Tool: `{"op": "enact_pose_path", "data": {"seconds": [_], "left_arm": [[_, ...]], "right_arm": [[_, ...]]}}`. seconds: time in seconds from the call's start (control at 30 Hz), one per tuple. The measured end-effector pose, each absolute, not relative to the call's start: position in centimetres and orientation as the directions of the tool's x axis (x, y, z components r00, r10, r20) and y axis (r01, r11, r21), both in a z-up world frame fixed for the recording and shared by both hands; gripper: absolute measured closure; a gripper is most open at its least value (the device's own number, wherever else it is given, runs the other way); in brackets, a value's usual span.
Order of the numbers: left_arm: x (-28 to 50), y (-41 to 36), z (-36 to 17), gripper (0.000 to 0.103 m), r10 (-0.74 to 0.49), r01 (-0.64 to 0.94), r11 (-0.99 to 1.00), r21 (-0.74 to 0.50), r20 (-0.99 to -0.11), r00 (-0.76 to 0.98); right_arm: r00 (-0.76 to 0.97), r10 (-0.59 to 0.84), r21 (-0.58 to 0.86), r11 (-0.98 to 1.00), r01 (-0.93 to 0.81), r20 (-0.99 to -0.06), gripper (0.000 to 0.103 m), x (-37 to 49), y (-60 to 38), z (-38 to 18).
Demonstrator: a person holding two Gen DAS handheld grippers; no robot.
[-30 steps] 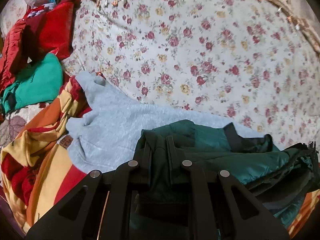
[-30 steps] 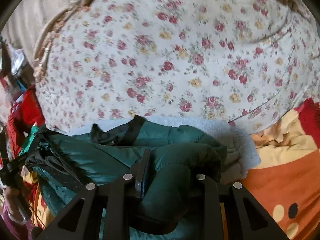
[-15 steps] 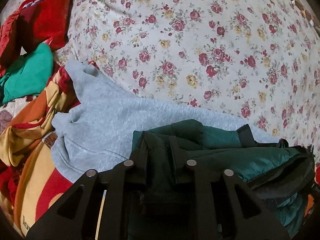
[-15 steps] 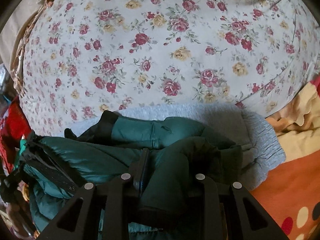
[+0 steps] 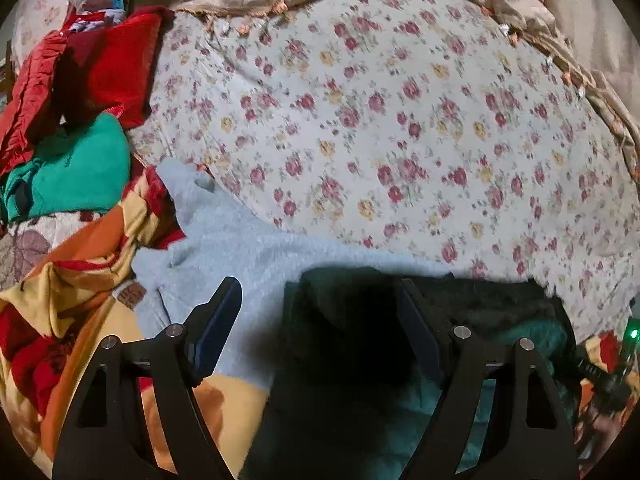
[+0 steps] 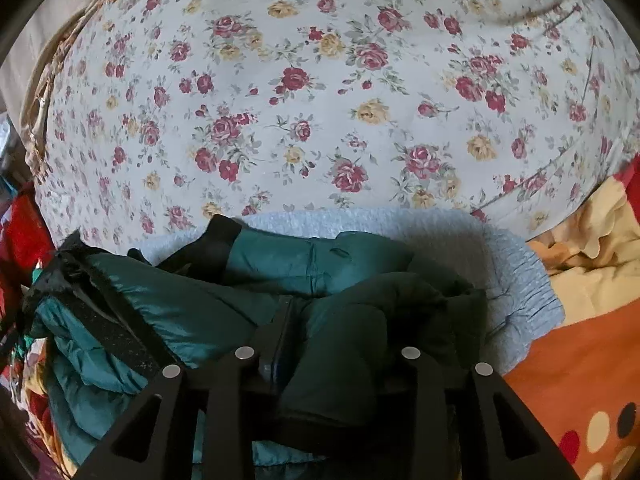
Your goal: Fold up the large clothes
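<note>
Left gripper (image 5: pixel 318 312): its fingers are standing wide apart, gripping nothing, with a dark fold of the jacket (image 5: pixel 348 344) lying between them.
Right gripper (image 6: pixel 336 344): its fingers are drawn close together and pinching a thick fold of the jacket (image 6: pixel 192 312).
Jacket: the dark green padded bundle is lying on a grey sweater (image 6: pixel 480 248), near the edge of the flowered sheet (image 6: pixel 320 80).
Sweater: it is spreading over the sheet and an orange and yellow blanket (image 6: pixel 580 340).
Far left: red cushions (image 5: pixel 108 60) and a green garment (image 5: pixel 80 172) are lying in a pile.

Black tongs (image 5: pixel 318 312), silver screws (image 5: pixel 175 331)
</note>
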State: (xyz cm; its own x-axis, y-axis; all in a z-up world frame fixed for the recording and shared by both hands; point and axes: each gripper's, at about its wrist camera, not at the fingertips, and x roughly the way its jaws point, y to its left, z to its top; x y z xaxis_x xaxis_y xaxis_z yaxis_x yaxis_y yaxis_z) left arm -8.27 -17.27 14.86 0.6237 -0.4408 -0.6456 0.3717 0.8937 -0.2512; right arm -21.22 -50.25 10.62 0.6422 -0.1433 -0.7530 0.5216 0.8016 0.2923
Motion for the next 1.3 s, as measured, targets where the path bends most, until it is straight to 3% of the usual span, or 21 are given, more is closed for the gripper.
{"op": "enact_pose_path", "data": {"seconds": [0.1, 0.23, 0.43, 0.63, 0.83, 1.07, 1.3], "left_arm": [[-8.7, -18.7, 13.6, 0.024, -0.429, 0.387, 0.894, -0.225, -0.679, 0.596], [-8.7, -20.2, 12.0, 0.024, -0.414, 0.388, 0.897, -0.209, -0.704, 0.578], [-7.7, -20.8, 11.0, 0.024, -0.408, 0.368, 0.902, -0.226, -0.724, 0.556], [-8.7, -19.0, 13.4, 0.023, -0.454, 0.342, 0.891, -0.300, -0.627, 0.633], [-8.1, -18.9, 13.2, 0.023, -0.458, 0.344, 0.888, -0.305, -0.649, 0.608], [-7.3, -18.8, 12.7, 0.023, -0.441, 0.336, 0.896, -0.291, -0.672, 0.595], [-5.9, -22.8, 10.1, 0.023, -0.366, 0.367, 0.914, -0.171, -0.740, 0.565]], "right_arm": [[0.671, -0.127, 0.337, 0.788, 0.515, -0.730, 0.061, -22.2, -50.2, 12.4], [0.773, -0.128, 0.406, 0.791, 0.458, -0.621, 0.031, -24.8, -49.5, 15.5], [0.843, -0.120, 0.395, 0.843, 0.365, -0.524, 0.030, -26.2, -47.9, 17.6], [0.725, -0.107, 0.191, 0.929, 0.317, -0.680, 0.030, -20.0, -45.0, 14.8], [0.621, -0.162, 0.132, 0.907, 0.400, -0.767, 0.029, -14.6, -46.4, 10.7], [0.596, -0.212, 0.057, 0.915, 0.400, -0.775, 0.025, -12.8, -45.7, 9.3], [0.674, -0.177, 0.121, 0.921, 0.371, -0.717, 0.026, -16.5, -44.6, 12.9]]}}
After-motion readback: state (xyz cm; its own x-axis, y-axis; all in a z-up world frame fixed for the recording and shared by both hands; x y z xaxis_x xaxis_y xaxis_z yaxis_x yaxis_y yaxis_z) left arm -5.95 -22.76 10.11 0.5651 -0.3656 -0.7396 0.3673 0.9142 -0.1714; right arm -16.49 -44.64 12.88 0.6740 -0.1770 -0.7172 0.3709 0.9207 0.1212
